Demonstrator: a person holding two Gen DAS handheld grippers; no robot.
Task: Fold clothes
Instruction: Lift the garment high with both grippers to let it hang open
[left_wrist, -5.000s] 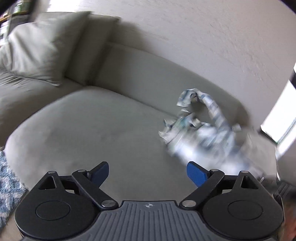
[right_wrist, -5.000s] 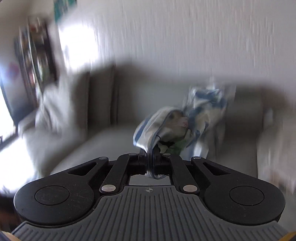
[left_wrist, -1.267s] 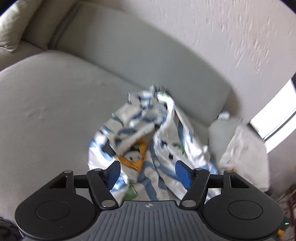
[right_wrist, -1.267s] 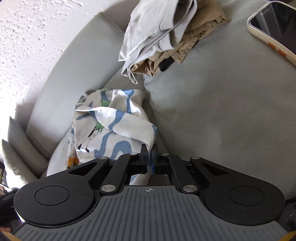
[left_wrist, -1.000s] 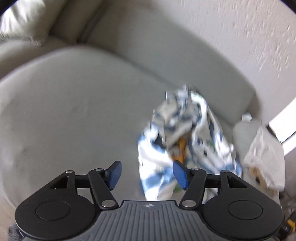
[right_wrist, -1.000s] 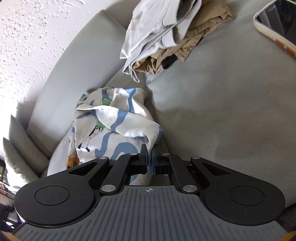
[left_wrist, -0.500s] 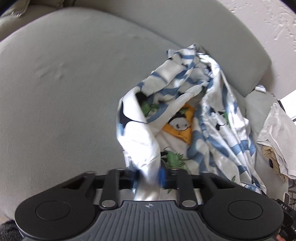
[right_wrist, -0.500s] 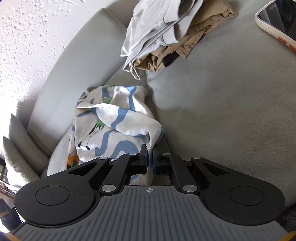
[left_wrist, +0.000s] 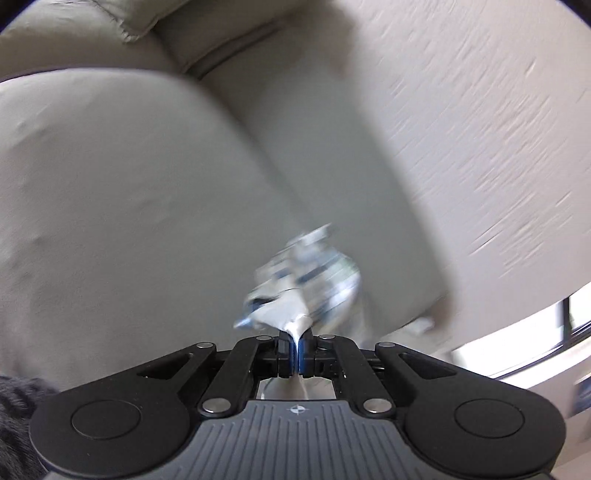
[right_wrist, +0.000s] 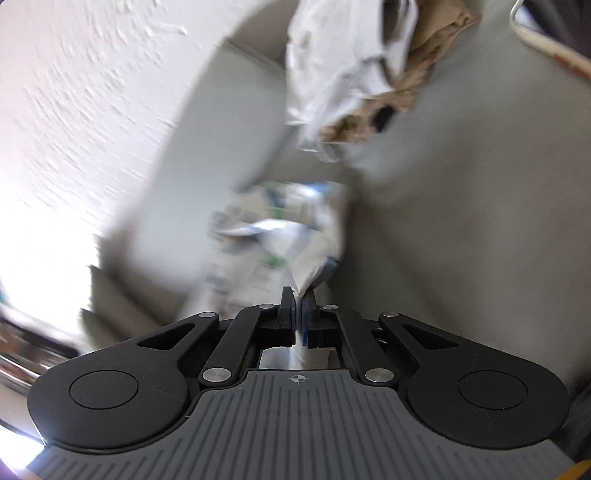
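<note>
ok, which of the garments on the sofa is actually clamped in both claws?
The white blue-patterned garment; the plain white and tan garments lie piled, untouched.

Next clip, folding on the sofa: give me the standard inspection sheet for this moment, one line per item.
Surface: grey sofa seat, backrest behind; both views motion-blurred.
Job's things: blue-and-white printed garment, bunched, pinched at two places.
Clutter: white cloth piled over tan clothing on the sofa; a phone-like edge at top right.
Grippers: left gripper shut on the garment; right gripper shut on the garment.
Cables: nothing seen.
Surroundings: textured white wall, bright window, loose cushion.
</note>
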